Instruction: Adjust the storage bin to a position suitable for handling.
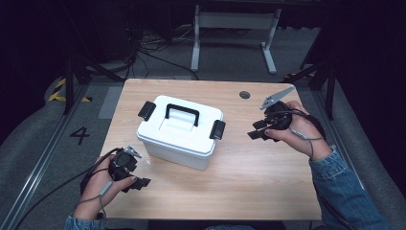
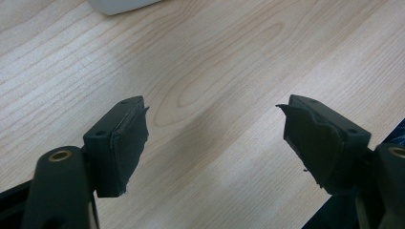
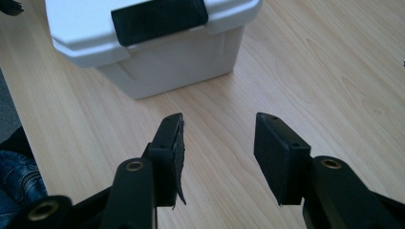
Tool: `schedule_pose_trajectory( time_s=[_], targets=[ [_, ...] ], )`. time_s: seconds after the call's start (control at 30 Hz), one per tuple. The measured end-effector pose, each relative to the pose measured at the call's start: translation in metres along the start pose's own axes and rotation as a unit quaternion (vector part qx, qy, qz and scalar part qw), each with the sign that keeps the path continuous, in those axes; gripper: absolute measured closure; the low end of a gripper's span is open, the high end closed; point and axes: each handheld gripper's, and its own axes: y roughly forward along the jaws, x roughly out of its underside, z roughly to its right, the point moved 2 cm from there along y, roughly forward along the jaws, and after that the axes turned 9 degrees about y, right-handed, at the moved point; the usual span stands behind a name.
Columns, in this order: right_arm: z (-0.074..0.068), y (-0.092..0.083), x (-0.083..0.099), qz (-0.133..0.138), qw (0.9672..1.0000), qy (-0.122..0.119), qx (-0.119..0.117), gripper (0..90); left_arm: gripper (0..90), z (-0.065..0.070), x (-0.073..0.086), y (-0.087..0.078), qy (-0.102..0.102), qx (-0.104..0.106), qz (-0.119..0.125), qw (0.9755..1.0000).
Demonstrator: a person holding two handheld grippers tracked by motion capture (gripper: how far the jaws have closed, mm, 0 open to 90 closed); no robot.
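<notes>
A white plastic box (image 1: 179, 132) with a black carry handle (image 1: 182, 112) and two black side latches stands on the wooden table (image 1: 258, 172), lid down. My right gripper (image 1: 257, 130) hovers to the right of the box, jaws open and empty, pointing at its right latch (image 1: 217, 129). In the right gripper view that latch (image 3: 160, 19) lies ahead of the open gripper (image 3: 219, 145). My left gripper (image 1: 139, 183) rests near the table's front left corner, below the box, open with nothing between its jaws. In the left gripper view the gripper (image 2: 212, 138) frames bare wood, with a box corner (image 2: 119, 5) at the top.
A round grommet hole (image 1: 244, 95) sits in the table's far right area. Beyond the table stand a white desk frame (image 1: 234, 33) and cables on the grey floor. A floor marking "4" (image 1: 79, 134) lies left of the table.
</notes>
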Motion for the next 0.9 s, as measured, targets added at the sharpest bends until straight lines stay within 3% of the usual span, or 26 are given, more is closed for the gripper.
schedule_pose_trajectory(
  time_s=[0.43, 0.9],
  targets=[
    [-0.028, 0.007, -0.044, -0.009, 0.9992, -0.036, -0.015, 55.5, 23.8, 0.000, 0.000, 0.001, 0.002, 0.002, -0.003, 1.0000],
    [-0.042, 0.030, -0.085, -0.015, 0.9977, -0.053, -0.039, 55.4, 23.8, -0.004, -0.003, 0.000, 0.001, 0.005, 0.001, 1.0000]
  ],
)
